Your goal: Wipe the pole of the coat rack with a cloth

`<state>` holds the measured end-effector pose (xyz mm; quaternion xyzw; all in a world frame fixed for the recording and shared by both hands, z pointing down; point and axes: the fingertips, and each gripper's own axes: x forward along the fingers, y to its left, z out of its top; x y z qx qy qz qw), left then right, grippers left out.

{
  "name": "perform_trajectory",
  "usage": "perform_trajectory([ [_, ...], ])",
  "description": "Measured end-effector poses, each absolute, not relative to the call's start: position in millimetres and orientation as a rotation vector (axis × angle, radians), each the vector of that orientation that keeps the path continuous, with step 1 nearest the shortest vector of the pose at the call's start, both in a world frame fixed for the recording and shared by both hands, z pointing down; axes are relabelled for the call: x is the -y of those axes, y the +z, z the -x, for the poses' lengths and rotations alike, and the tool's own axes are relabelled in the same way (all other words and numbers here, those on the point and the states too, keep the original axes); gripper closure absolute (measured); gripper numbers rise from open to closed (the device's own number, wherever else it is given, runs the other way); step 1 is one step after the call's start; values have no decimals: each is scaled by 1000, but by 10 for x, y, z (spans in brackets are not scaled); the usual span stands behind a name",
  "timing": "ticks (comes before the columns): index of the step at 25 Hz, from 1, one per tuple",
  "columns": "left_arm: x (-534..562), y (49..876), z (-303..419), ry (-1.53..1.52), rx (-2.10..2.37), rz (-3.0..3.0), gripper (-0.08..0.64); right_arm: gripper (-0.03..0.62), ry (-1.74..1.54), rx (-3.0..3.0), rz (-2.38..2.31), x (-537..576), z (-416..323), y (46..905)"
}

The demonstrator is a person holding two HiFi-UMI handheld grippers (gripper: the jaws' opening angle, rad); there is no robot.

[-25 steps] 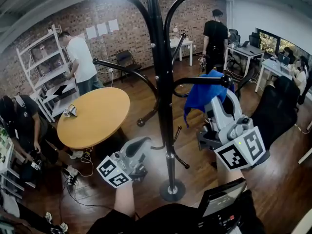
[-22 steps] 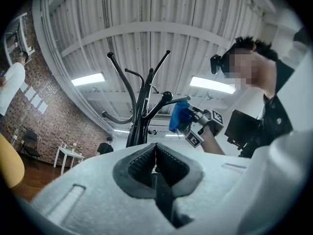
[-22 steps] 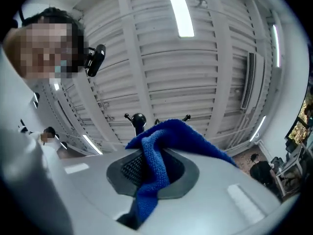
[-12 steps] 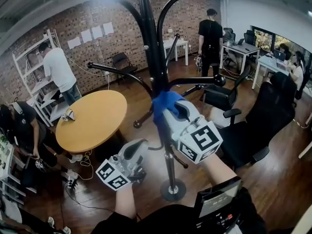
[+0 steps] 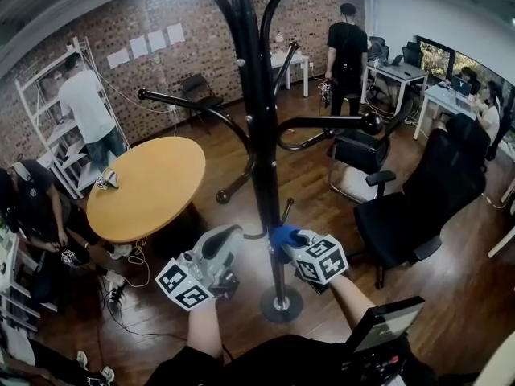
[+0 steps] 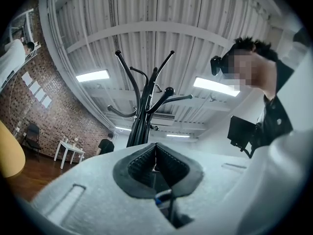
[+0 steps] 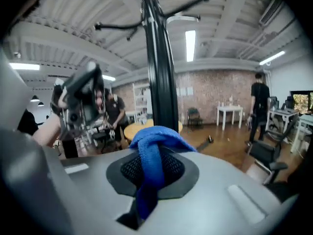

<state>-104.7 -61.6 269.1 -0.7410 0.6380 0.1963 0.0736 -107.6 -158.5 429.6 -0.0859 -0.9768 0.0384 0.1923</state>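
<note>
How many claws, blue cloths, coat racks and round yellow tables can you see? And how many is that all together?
Claws: 2, the left claw and the right claw
Blue cloth: 1
Coat rack: 1
Round yellow table: 1
Total: 5

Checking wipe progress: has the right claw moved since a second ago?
Yes. The right claw, holding the cloth, has slid down the pole and is now near the base.
</note>
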Motion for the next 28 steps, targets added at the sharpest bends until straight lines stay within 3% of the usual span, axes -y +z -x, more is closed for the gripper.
perform_trajectory([
  [3,675,2706,1028,596,-1908,2241,560,571,188,2585,241,1668,806,4624],
  [8,769,2739,960,590,-1891,2275,560,571,322,2593,370,1602,387,4394],
  [16,801,2789,931,574,-1898,2277,560,571,255,2835,178,1696,1097,4293],
  [21,746,2772,957,550,-1922,2258,560,571,247,3183,253,1616,1064,3026],
  [28,710,2618,909,526,-1887,2250,560,571,-66,3671,154,1625,584,945],
])
